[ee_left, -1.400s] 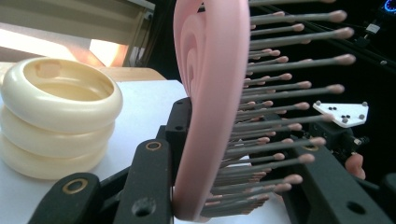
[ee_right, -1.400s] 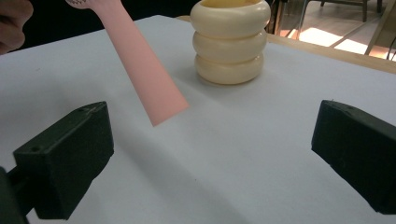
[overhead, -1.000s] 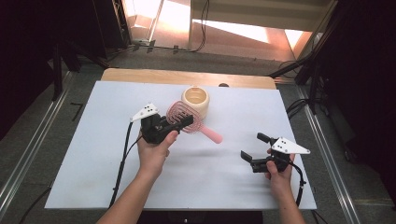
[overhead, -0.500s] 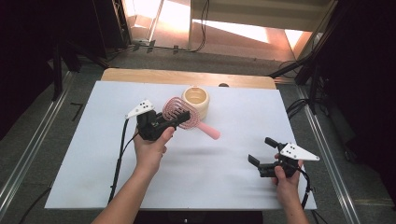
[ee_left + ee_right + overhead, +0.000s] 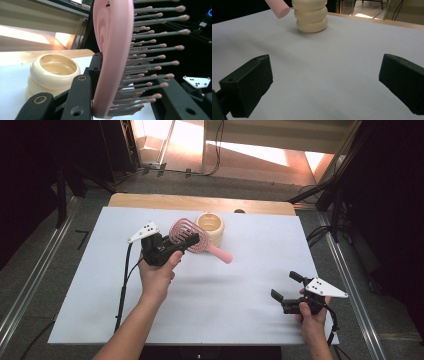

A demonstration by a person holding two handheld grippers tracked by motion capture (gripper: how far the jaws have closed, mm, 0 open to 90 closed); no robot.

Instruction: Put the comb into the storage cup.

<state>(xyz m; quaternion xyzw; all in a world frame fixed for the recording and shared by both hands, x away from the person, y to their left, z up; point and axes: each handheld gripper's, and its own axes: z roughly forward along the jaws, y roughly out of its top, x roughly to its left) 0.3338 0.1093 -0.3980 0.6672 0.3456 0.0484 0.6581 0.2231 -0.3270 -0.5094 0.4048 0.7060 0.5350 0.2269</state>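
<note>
My left gripper (image 5: 186, 241) clamps the pink hairbrush (image 5: 186, 234) by its head — just beside the cream holder (image 5: 210, 227); my right gripper (image 5: 286, 286) (near right) gapes empty.

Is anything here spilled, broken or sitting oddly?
Nothing looks spilled or broken. The one unusual sight is the pink hairbrush: the left gripper clamps its head and holds it off the table beside the cream ridged pot. The right gripper is open with nothing between its jaws.

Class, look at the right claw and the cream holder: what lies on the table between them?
Nothing: bare white table separates the right claw from the cream holder, per the right gripper view.
</note>
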